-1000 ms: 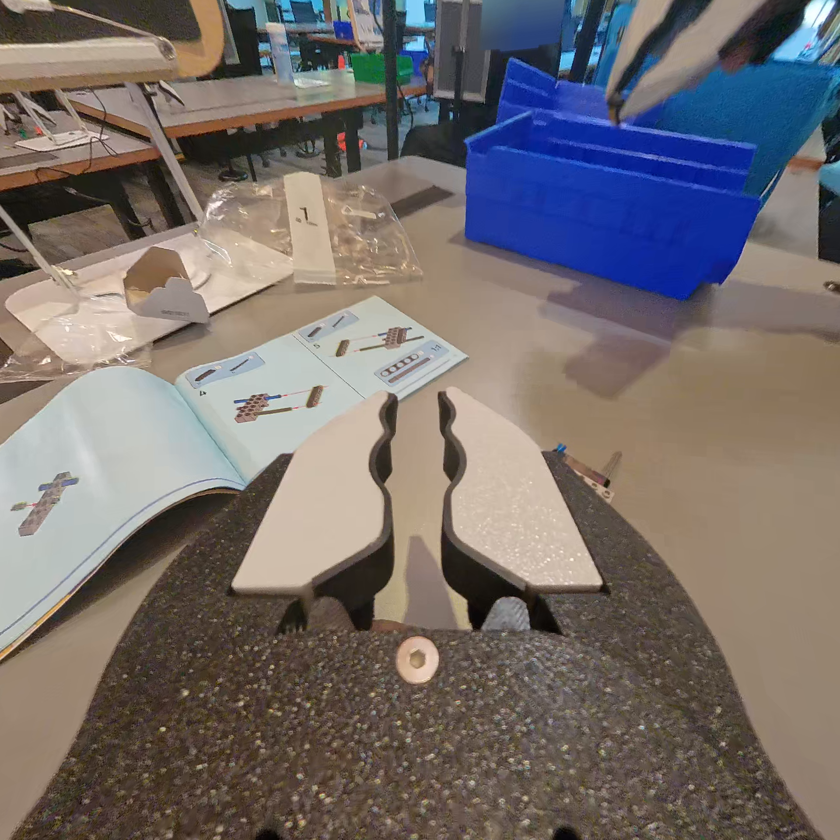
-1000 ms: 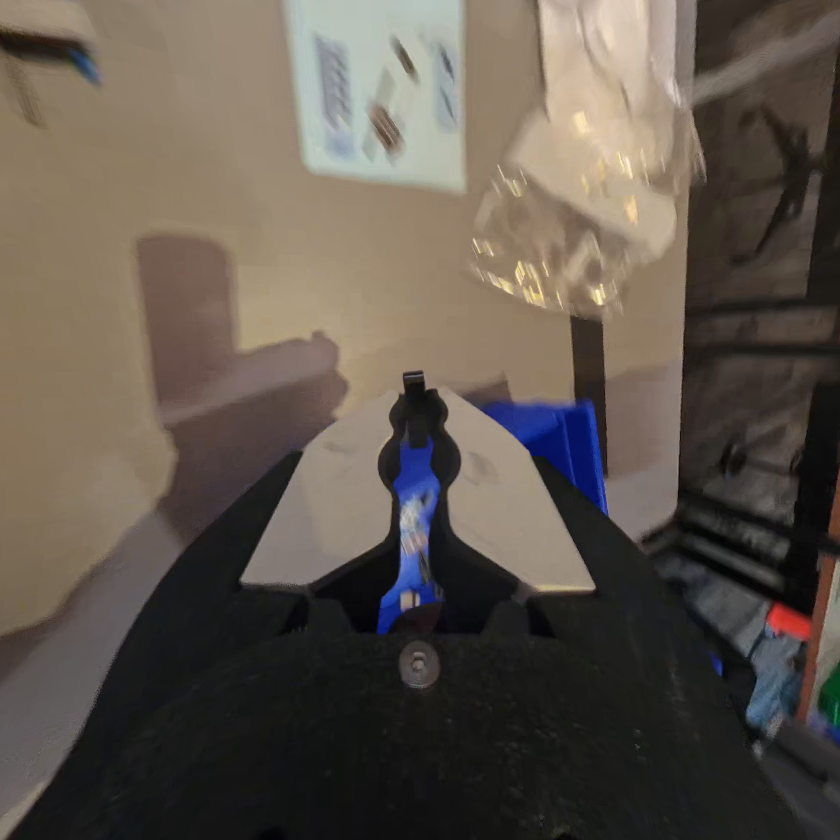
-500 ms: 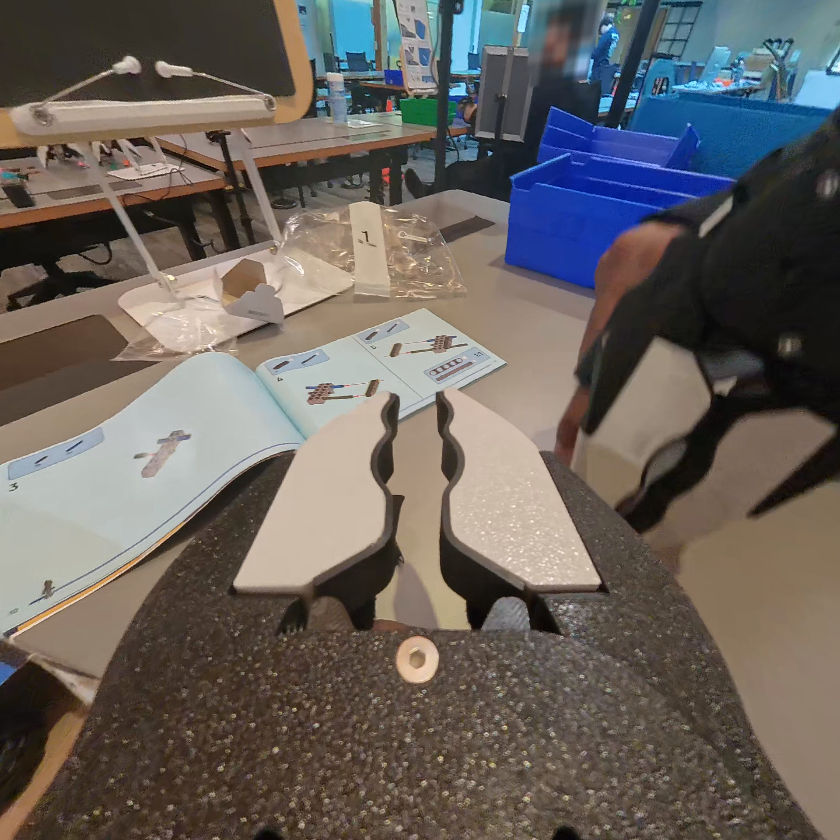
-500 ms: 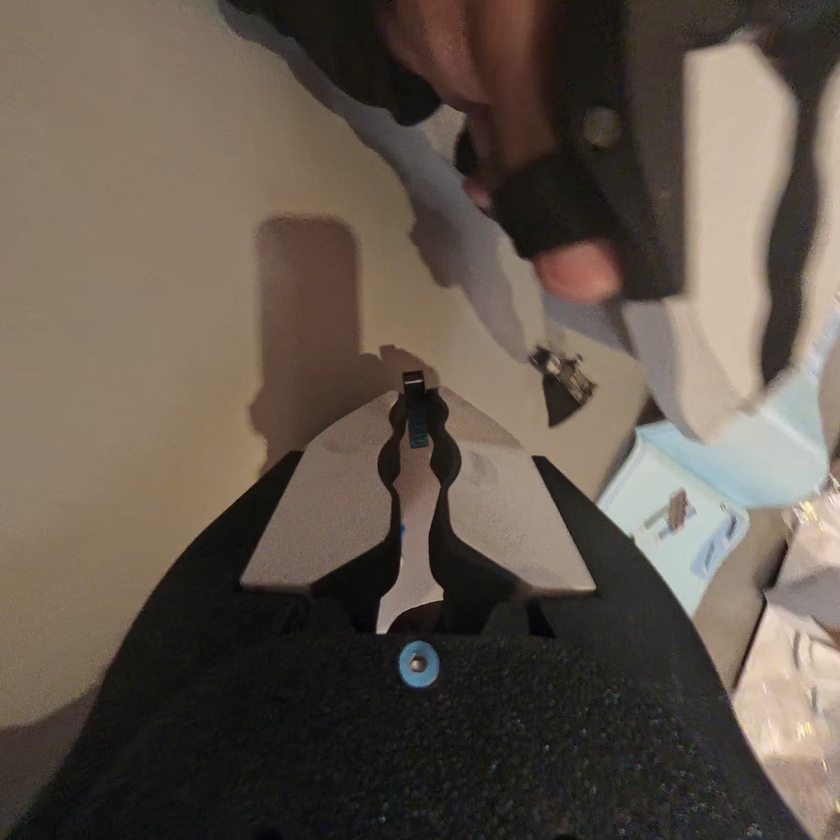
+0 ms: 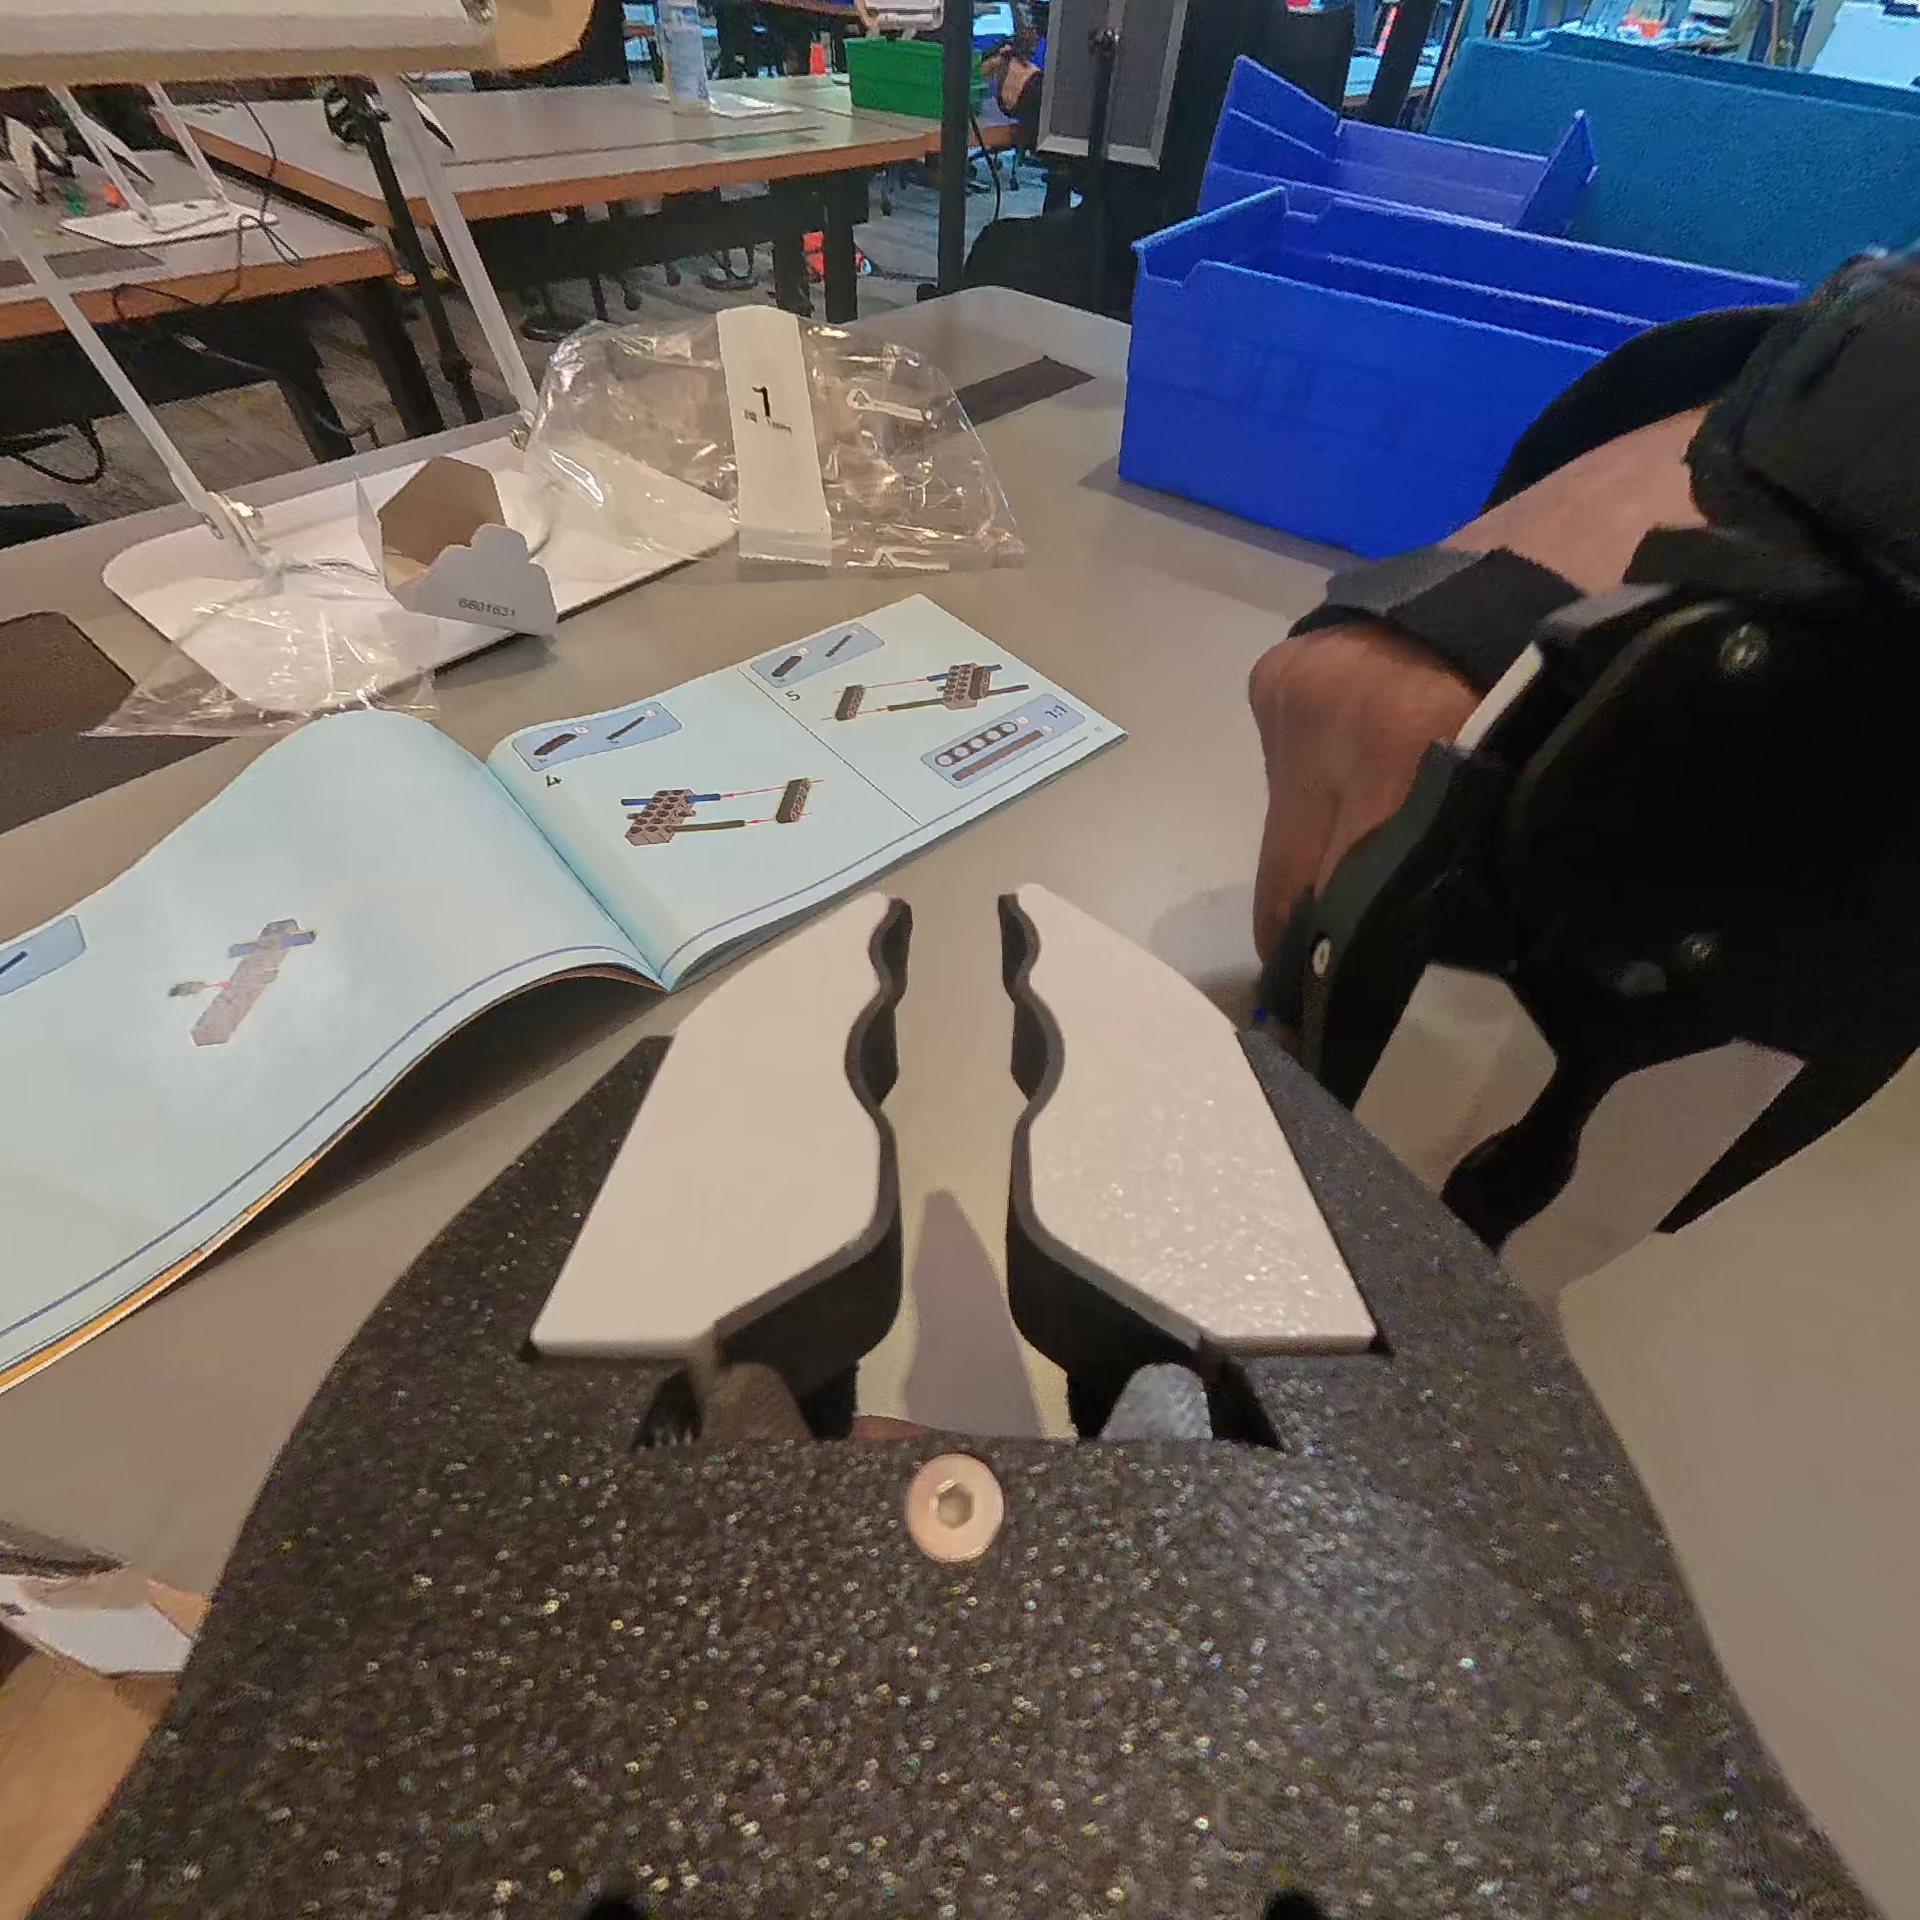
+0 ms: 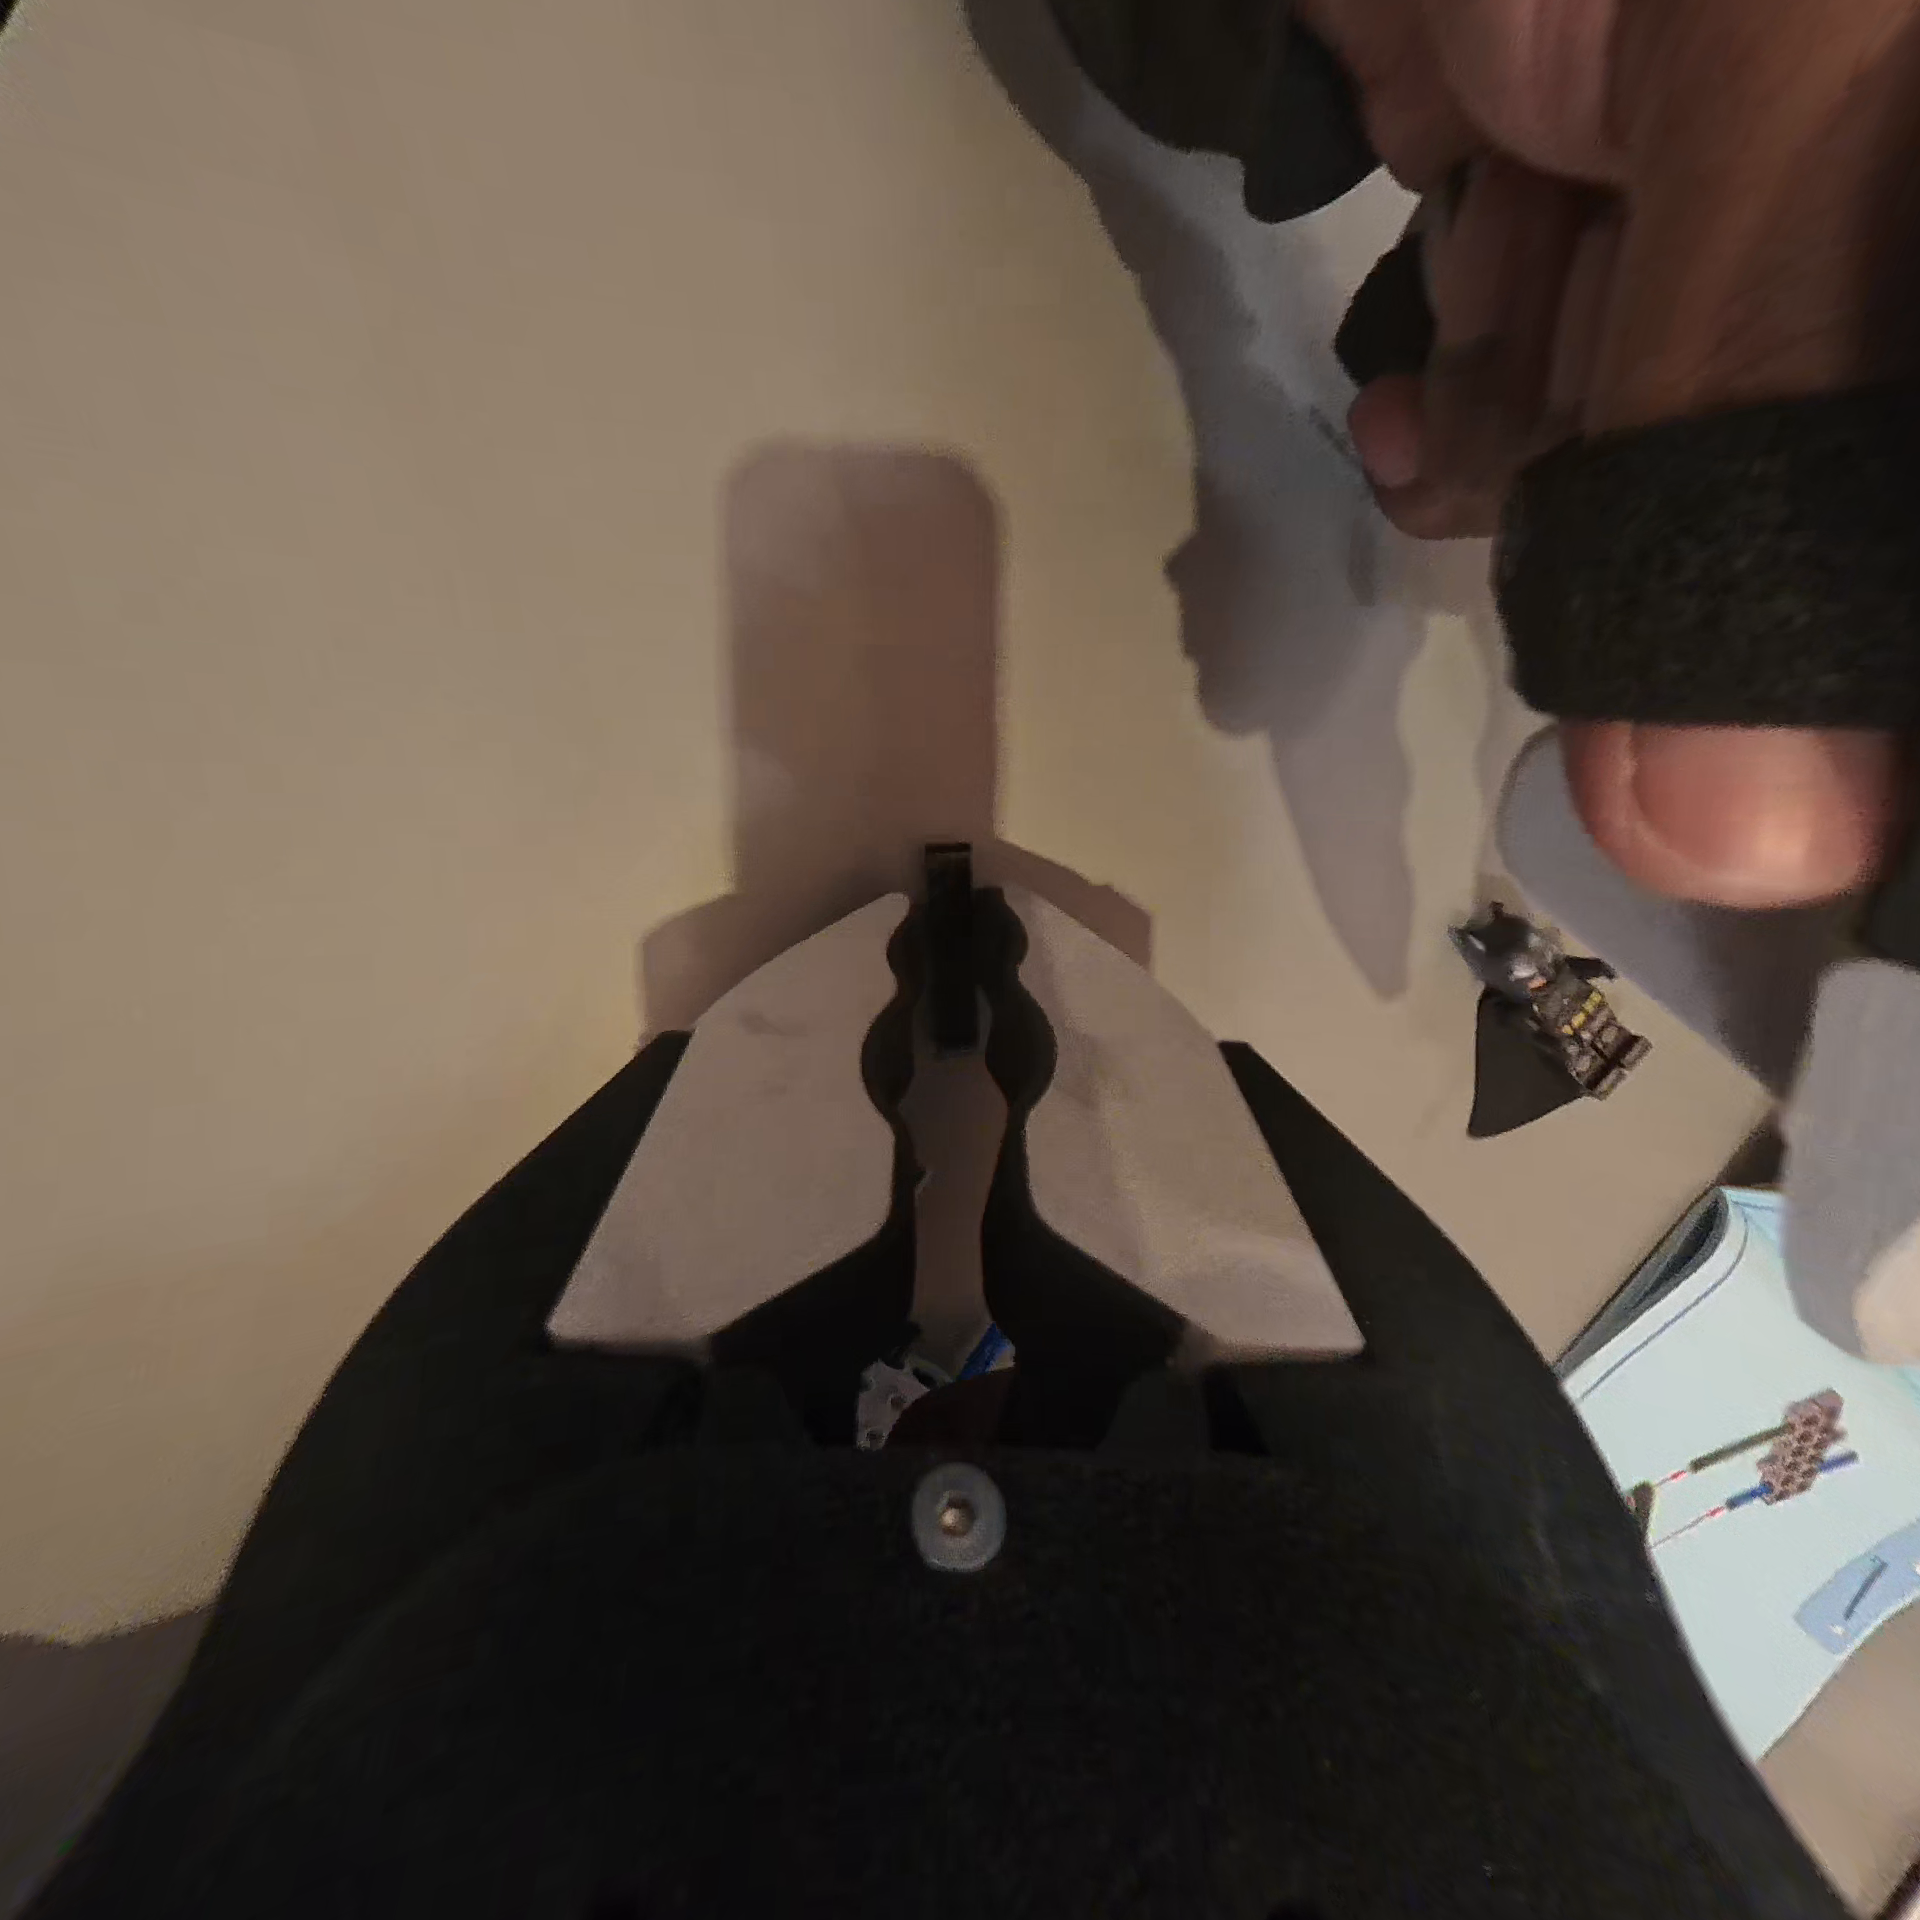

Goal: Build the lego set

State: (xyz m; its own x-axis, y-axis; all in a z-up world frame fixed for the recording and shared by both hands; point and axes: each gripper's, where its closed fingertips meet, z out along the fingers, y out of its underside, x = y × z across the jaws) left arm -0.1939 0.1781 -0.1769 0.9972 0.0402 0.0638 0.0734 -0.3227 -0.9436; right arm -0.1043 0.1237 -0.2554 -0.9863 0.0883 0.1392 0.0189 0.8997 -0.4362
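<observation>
Small black piece (image 6: 951, 940) pinched between right fingers (image 6: 790, 1049), apparently; minifigure (image 6: 1548, 997) nearby.

Grey surface (image 5: 1195, 582) carries an open instruction booklet (image 5: 499, 862) with pale blue pages, lying near the left edge. Behind it, toward the far edge: a clear plastic bag (image 5: 790, 436) with a white strip, and a torn grey cardboard piece (image 5: 468, 561) on a white lamp base (image 5: 343, 582). Blue plastic bins (image 5: 1351, 374) stand at the far right corner. A small dark caped minifigure (image 6: 1538, 1018) lies on the surface just beside the booklet's corner. Other tables (image 5: 623, 145) stand beyond.
</observation>
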